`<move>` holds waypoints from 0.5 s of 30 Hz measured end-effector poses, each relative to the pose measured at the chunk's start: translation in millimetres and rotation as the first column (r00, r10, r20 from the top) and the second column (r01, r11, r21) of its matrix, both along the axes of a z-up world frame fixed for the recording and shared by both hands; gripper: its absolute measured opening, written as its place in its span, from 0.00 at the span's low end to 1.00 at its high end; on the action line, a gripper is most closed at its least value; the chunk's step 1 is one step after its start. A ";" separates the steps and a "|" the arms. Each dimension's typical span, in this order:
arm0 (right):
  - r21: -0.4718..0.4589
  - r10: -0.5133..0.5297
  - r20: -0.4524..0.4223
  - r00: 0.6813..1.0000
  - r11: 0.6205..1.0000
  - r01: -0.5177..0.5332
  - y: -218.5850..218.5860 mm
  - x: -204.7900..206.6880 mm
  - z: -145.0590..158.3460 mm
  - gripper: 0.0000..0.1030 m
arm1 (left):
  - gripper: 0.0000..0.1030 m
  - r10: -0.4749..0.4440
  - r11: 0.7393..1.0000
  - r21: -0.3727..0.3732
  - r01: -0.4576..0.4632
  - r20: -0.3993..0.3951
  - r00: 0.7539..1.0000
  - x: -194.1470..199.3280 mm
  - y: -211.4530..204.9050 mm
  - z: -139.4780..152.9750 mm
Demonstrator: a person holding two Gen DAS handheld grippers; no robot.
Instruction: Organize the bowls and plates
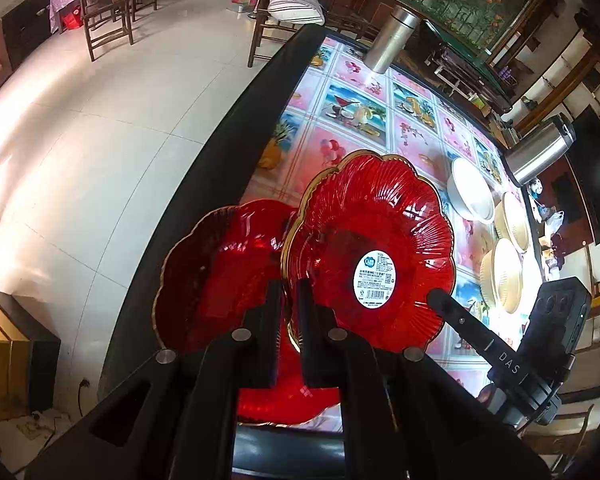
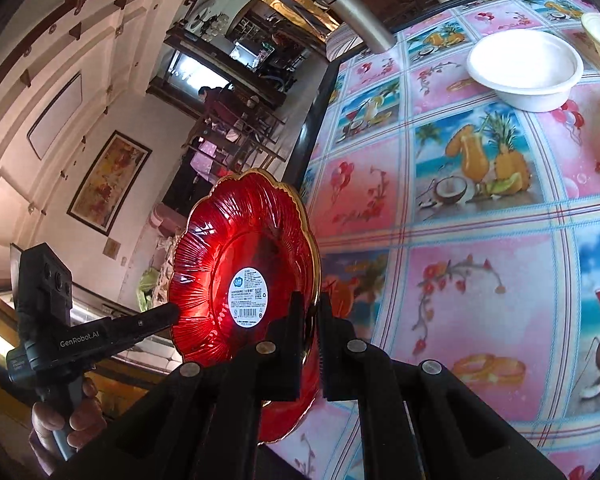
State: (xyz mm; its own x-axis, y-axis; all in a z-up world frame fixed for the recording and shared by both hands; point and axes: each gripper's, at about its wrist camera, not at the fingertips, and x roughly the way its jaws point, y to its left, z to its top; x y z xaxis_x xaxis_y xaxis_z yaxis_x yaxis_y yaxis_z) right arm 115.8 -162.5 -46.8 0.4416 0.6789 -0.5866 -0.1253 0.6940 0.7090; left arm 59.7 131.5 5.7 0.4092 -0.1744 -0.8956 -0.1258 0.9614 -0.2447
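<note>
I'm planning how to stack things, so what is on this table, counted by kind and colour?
Red plates: 2, the held red plate and the lower red plate
White bowl: 1
Cream bowls: 2
Steel flasks: 2
Total: 7

A: Red plate (image 1: 380, 240) w/ the paper sticker (image 1: 374, 279)? Glossy see-thru glass or plastic, ribbed, gold rim.
B: Yep. Tablecloth (image 2: 480, 280) at 3 o'clock looks like shiny printed vinyl. White bowl (image 2: 525, 70) is smooth, matt.
A: Flask (image 1: 392, 38) at 12 is brushed metal. Gripper fingers (image 1: 312, 320) are matt black plastic.
</note>
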 end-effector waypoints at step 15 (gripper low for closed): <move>-0.137 0.113 -0.079 0.990 0.983 -0.123 73.8 -31.5 -34.6 0.06 | 0.06 0.051 0.998 0.046 -0.046 -0.103 0.993 -29.5 44.2 -58.6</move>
